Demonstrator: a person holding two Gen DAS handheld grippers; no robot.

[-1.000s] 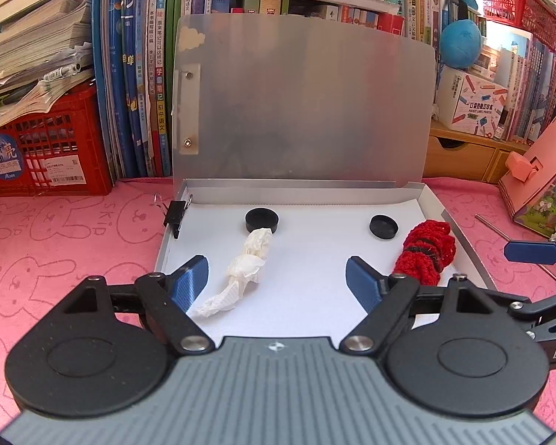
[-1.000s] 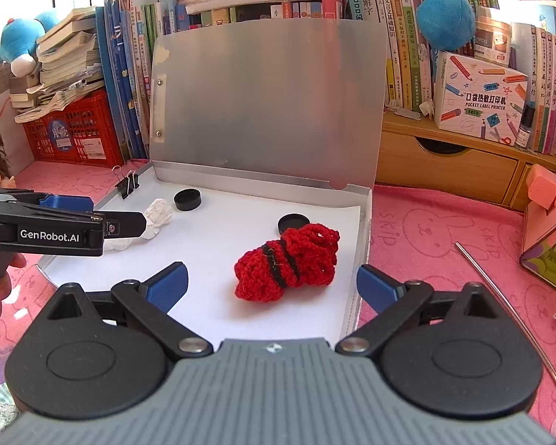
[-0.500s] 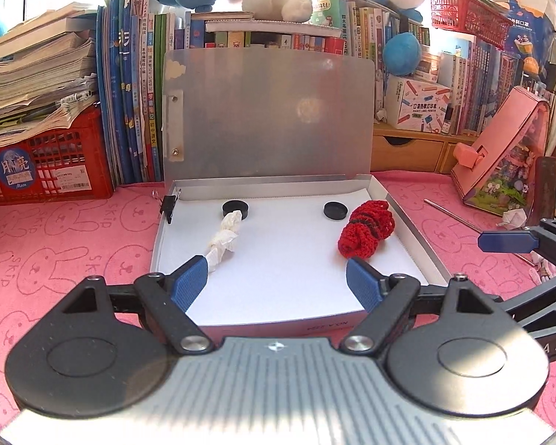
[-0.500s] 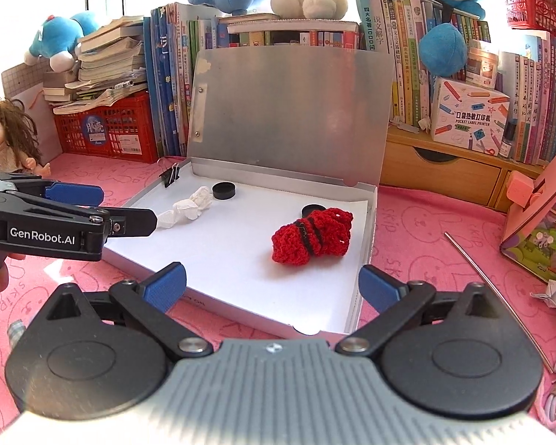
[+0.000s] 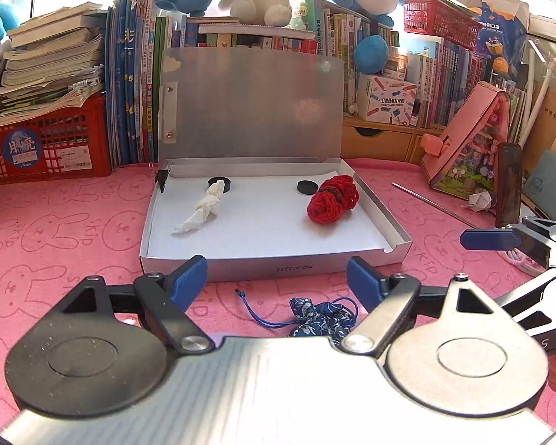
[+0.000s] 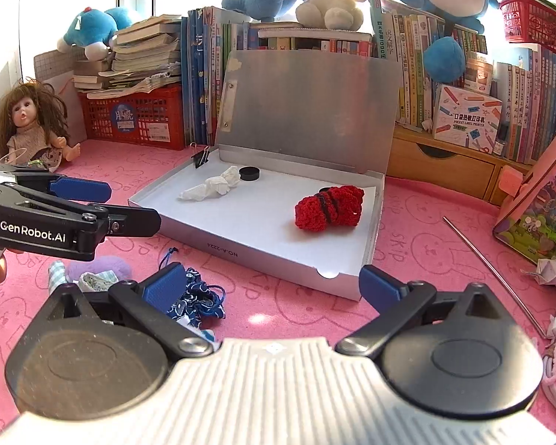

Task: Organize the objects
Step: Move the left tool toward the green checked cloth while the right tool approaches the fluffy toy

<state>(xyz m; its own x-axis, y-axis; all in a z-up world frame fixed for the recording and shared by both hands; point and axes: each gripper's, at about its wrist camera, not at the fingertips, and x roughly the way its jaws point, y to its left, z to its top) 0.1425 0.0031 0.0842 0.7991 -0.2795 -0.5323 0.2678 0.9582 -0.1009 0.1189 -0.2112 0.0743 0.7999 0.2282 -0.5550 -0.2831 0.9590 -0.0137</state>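
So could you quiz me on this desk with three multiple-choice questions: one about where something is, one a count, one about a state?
1. Where does the red crochet bundle lie?
A. in the silver box
B. on the pink mat
C. in the red crate

2. How many black round caps are in the box?
A. one
B. two
C. four

3. The left gripper is:
A. shut on the tissue
B. open, holding nothing
C. shut on the pouch

Answers: 1 A, it rests on the box's white floor. 2 B, one cap by the tissue, another cap by the bundle. 3 B, its fingers stand wide apart.
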